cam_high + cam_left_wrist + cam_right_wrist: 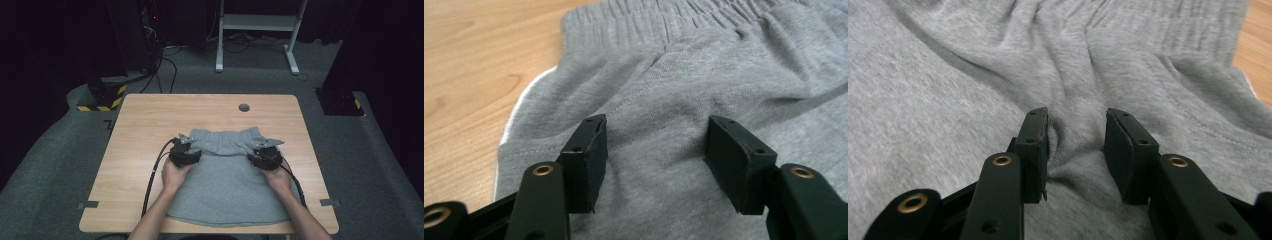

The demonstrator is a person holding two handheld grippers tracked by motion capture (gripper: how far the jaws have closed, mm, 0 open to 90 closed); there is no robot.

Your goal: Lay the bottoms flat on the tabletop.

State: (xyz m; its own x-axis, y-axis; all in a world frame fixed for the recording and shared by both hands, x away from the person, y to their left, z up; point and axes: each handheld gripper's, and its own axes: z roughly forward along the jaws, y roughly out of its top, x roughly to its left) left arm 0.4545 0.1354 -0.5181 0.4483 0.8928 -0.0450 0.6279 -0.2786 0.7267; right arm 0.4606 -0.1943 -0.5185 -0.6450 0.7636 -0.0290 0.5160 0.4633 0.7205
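Observation:
Grey shorts (227, 180) lie flat on the wooden table (145, 125), the elastic waistband (225, 136) at the far side and the hem toward the person. My left gripper (187, 149) rests low on the cloth near the waistband's left end. In the left gripper view the left gripper (656, 132) is open, with flat grey fabric (659, 75) under the gap. My right gripper (265, 151) sits on the shorts near the right end of the waistband. Its jaws are apart in the right gripper view (1077, 125), and a small raised fold of fabric (1068, 145) stands loosely between them.
A round cable hole (244, 107) is set in the table's far edge. Bare wood runs along the left and far sides of the shorts. Beyond the table stand a white desk frame (257, 22) and a black base with yellow stripes (102, 97).

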